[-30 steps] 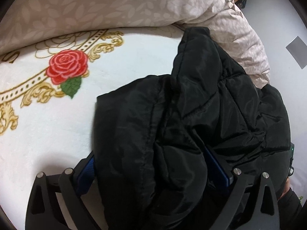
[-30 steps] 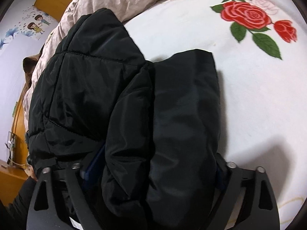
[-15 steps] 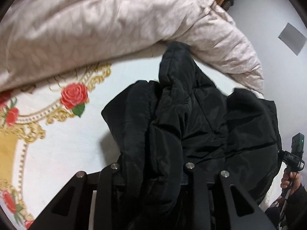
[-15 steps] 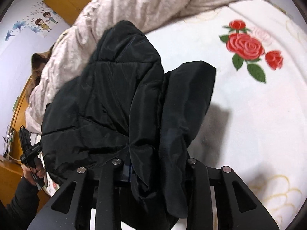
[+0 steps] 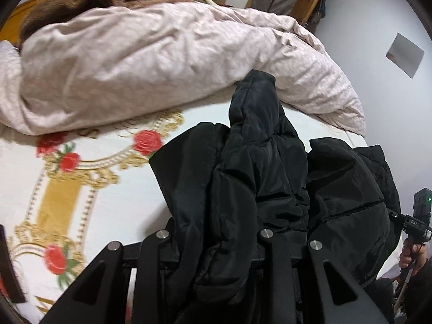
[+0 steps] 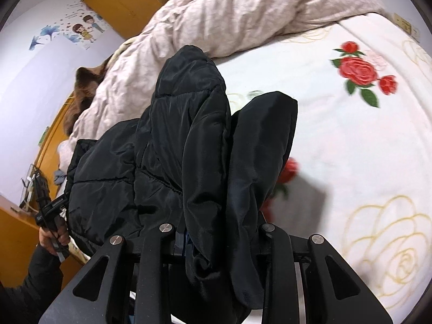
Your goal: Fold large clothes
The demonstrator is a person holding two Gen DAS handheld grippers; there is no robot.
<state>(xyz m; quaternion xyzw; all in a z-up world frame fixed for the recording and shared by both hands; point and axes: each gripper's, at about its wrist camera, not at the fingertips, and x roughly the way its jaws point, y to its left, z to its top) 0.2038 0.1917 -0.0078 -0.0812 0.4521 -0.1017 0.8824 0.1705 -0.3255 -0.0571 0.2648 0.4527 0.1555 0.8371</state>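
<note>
Both tools, left (image 5: 216, 245) and right (image 6: 216, 240), are clamped on the black jacket (image 6: 189, 145), lifted above the bed (image 6: 351, 148).

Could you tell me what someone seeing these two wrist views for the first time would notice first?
A bulky black puffer jacket fills the middle of both views, bunched between the fingers of the left gripper and the right gripper. Under it lies a white blanket with red roses and gold scrollwork. A rumpled pale pink duvet is heaped along the bed's far side.
</note>
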